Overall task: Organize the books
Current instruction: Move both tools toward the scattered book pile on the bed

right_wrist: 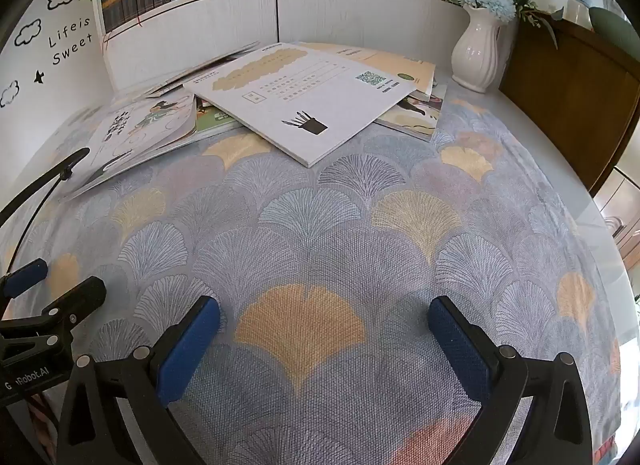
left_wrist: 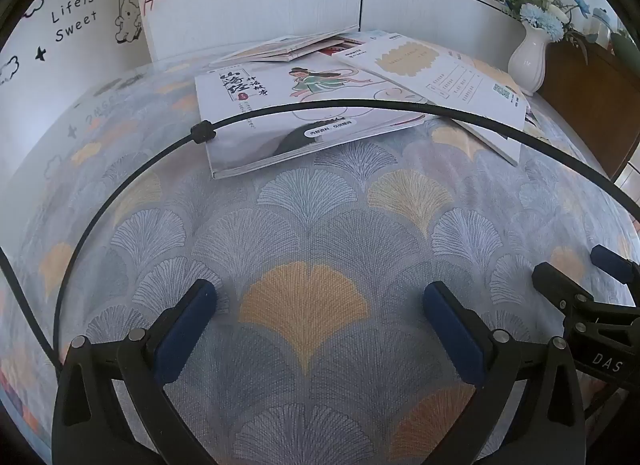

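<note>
While the books (right_wrist: 296, 105) lie scattered at twelve o'clock on the counter (right_wrist: 320, 233), nothing looks sorted; left gripper (left_wrist: 320, 325) and right gripper (right_wrist: 324, 341) fingers gape wide, empty.

Daylit room: leaf-patterned tablecloth (right_wrist: 320, 249), white bookshelf (right_wrist: 280, 9), decal-covered wall (left_wrist: 72, 21), wooden cabinet (right_wrist: 568, 105) behind.

left gripper (left_wrist: 320, 319): black angular frame, two fingers with dark blue textured pads (left_wrist: 182, 331), round silver screws at the pivots
right gripper (right_wrist: 324, 347): same black frame, blue pads (right_wrist: 460, 349), silver screws
cable (left_wrist: 120, 193): thin, black, arching, small black clip
markings: white "DAS" lettering on one housing, "GenRobot.AI" partly readable on the other
</note>
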A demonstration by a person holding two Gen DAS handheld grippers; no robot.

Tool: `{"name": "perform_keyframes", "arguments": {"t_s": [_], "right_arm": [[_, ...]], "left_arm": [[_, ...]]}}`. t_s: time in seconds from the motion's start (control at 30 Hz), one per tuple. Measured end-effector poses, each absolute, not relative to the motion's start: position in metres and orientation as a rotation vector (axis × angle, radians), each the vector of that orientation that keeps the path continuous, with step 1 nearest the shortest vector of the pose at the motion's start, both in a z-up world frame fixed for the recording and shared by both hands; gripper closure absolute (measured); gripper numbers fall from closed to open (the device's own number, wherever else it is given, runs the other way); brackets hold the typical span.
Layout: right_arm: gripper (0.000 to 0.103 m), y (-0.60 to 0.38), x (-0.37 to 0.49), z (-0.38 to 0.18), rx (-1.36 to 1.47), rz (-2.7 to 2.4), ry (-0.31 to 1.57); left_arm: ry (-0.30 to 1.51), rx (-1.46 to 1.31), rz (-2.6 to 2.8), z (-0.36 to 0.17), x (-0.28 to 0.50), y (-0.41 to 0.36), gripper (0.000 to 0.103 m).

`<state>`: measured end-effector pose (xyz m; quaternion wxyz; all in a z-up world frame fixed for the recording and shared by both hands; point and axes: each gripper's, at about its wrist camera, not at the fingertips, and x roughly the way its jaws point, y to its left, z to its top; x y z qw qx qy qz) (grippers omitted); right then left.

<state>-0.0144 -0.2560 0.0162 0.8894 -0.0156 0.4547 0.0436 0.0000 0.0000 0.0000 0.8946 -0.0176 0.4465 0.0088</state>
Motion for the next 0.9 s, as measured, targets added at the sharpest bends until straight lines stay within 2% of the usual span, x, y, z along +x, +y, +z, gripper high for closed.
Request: {"name": "perform_keyframes", "arguments": {"t_s": [0.4,0.53,0.63,0.9], "right_arm": [[0.000,-0.255,-0.014,0.017,-0.037,0.087,0.945],[0.000,-0.258,-0.013,0.020,-0.030,0.089,0.950],[0.000,-0.256,-0.011,0.041,-0.052,0.097,0.911],[0.000,-0.252,0.014,0.129,-0.078,0.106,0.856]], "left_arm": [[0.927,-0.025,0.023,-0.001,0.000,-0.003,0.000],[0.985,-0.010,0.019,0.005,0.008,-0.004,0.000],[1.013,0.001,-0.002,0.022,0.014,-0.006,0.000],[0.939,0.049,-0.031,0.107,0.033,-0.010,0.000]]}}
